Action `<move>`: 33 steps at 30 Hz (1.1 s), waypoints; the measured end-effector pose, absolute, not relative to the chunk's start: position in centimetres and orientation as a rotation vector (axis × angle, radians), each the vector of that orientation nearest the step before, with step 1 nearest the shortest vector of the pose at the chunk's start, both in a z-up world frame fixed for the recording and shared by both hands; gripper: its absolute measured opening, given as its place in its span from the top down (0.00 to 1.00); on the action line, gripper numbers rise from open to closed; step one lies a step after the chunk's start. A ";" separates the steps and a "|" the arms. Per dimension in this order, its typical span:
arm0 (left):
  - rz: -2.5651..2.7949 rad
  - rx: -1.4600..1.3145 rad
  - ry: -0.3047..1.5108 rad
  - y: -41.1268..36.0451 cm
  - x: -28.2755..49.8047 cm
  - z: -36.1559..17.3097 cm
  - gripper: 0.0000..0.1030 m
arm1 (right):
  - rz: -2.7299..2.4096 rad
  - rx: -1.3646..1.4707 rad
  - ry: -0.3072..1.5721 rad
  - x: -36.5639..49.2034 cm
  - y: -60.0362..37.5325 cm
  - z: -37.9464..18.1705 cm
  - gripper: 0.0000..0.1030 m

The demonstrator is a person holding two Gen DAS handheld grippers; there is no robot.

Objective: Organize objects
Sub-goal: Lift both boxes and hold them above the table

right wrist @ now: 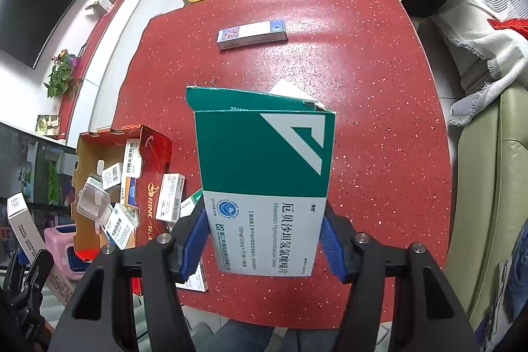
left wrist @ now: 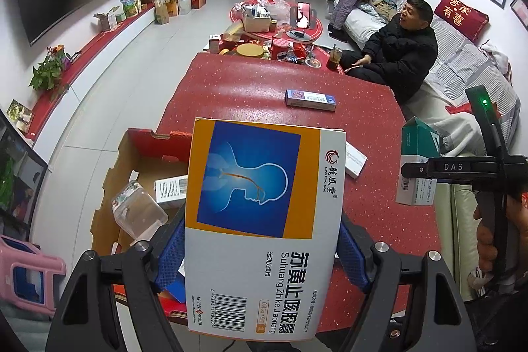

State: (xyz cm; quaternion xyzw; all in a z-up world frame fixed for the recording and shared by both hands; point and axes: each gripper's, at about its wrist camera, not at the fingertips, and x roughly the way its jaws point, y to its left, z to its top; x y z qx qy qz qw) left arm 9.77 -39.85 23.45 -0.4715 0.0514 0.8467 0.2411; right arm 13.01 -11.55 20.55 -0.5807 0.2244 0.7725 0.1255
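Currently | left wrist: left gripper (left wrist: 260, 249) clamps orange box (left wrist: 264, 220), raised beside carton (left wrist: 138, 174) at table (left wrist: 264, 88) edge; blue box (left wrist: 310, 100) lies farther off | right wrist: right gripper (right wrist: 264, 243) clamps green box (right wrist: 264, 180) above table (right wrist: 379, 121); carton (right wrist: 105, 187) lower left | advice: lower each box flat into carton, release one at a time.

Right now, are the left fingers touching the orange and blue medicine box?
Touching. The left wrist view shows both blue fingers pressed against the sides of the orange and blue medicine box, holding it above the red table.
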 end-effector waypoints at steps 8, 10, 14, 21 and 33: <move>2.317 -1.309 0.133 -40.1 9.9 23.1 0.20 | 2.244 -1.717 0.650 13.2 -11.7 20.1 0.41; 2.317 -1.312 0.130 -40.1 9.9 23.2 0.20 | 2.245 -1.722 0.647 13.2 -11.8 20.0 0.41; 2.314 -1.317 0.132 -40.0 9.9 23.1 0.20 | 2.238 -1.739 0.648 13.2 -11.9 19.6 0.41; 2.309 -1.321 0.137 -39.8 9.8 23.2 0.20 | 2.238 -1.741 0.649 13.3 -12.0 19.4 0.41; 2.298 -1.332 0.162 -39.2 9.9 23.0 0.20 | 2.215 -1.770 0.663 13.4 -12.1 18.8 0.41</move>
